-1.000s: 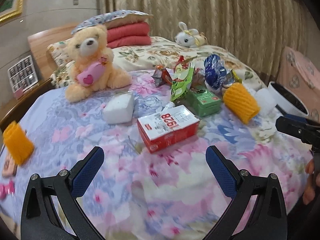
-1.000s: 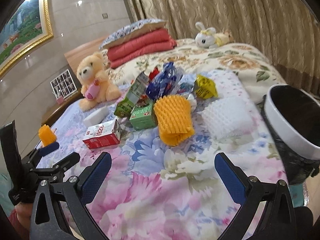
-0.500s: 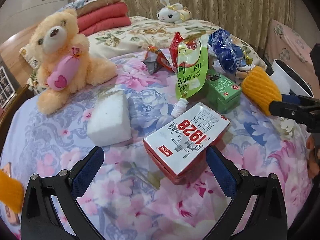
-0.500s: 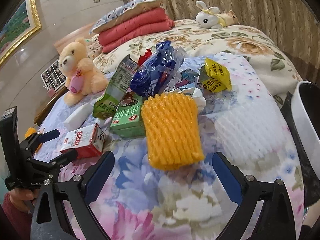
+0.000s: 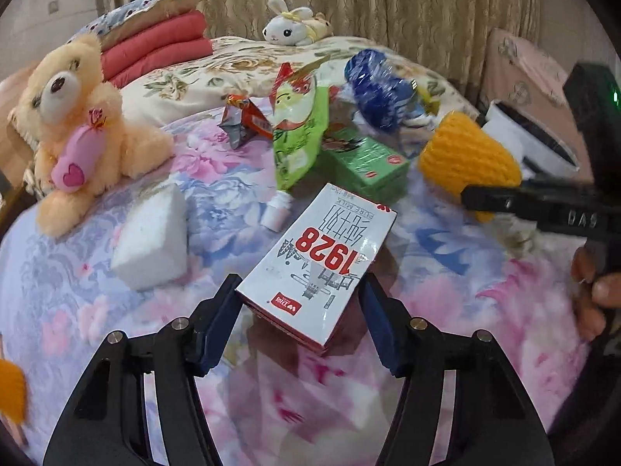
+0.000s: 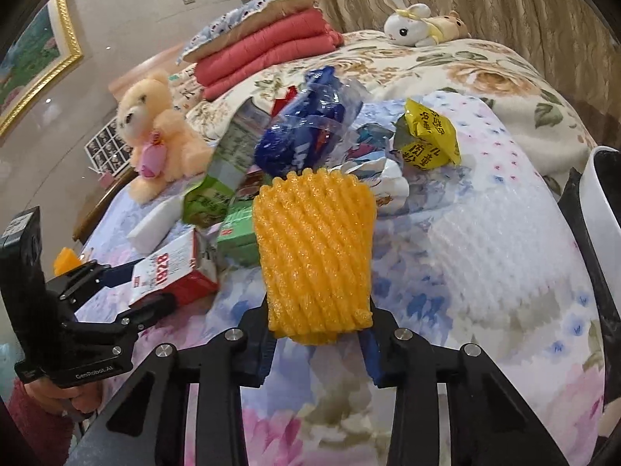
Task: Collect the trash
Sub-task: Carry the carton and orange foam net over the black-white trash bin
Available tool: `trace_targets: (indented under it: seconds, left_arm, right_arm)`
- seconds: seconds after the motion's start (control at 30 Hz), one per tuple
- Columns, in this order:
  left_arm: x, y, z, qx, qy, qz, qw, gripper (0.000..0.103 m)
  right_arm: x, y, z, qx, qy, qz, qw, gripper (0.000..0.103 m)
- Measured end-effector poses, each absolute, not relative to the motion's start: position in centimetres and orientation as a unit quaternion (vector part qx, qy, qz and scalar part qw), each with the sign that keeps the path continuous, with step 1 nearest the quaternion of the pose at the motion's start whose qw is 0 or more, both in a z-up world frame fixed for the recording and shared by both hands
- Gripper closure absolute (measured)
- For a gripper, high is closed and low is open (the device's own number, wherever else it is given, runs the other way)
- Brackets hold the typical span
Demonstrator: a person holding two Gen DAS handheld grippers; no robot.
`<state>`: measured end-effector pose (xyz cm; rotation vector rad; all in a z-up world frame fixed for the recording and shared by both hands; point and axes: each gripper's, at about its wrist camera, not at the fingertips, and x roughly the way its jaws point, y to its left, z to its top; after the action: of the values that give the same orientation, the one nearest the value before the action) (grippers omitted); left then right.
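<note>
Nearby, green box point(image 5: 365, 161) behind milk carton point(image 5: 318, 264), teddy point(image 5: 73, 128) left, bin point(image 6: 601, 209) right.

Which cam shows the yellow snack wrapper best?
Right wrist: the yellow snack wrapper lies fully visible behind the orange foam net. Left wrist shows only a sliver of it behind the blue bag.

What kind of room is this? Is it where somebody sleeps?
Most likely a bedroom. The trash lies on a bed with a flowery bedspread, folded red blankets are stacked near the headboard, and a teddy bear sits on the covers, with curtains behind.
</note>
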<state>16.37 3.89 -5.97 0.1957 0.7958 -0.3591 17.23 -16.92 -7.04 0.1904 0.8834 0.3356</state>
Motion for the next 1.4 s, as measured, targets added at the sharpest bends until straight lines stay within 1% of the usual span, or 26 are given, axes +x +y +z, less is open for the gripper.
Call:
trace_targets:
  seconds: [0.23, 0.57, 1.0, 1.4]
  left_arm:
    - [13.0, 3.3, -5.5, 0.038, 0.381, -0.16, 0.91, 0.043]
    - [10.6, -1.2, -4.5, 0.012, 0.373, -0.184, 0.909, 0.044]
    - [10.2, -9.0, -3.3, 0.03, 0.363, -0.237, 0.901, 0.044]
    - [11.1, -16.0, -1.7, 0.061, 0.347, -0.271, 0.896, 0.045]
  right_arm:
    - [14.5, -18.2, -6.7, 0.108, 0.42, 0.173, 0.884, 0.067]
    - [10.9, -22.0, -5.0, 0.128, 0.398, 0.164, 0.893, 0.068]
    - [7.8, -30.1, -3.8, 0.149, 0.375, 0.094, 0.91, 0.068]
    - [7.2, -36.7, -2.7, 0.165, 0.358, 0.041, 0.918, 0.068]
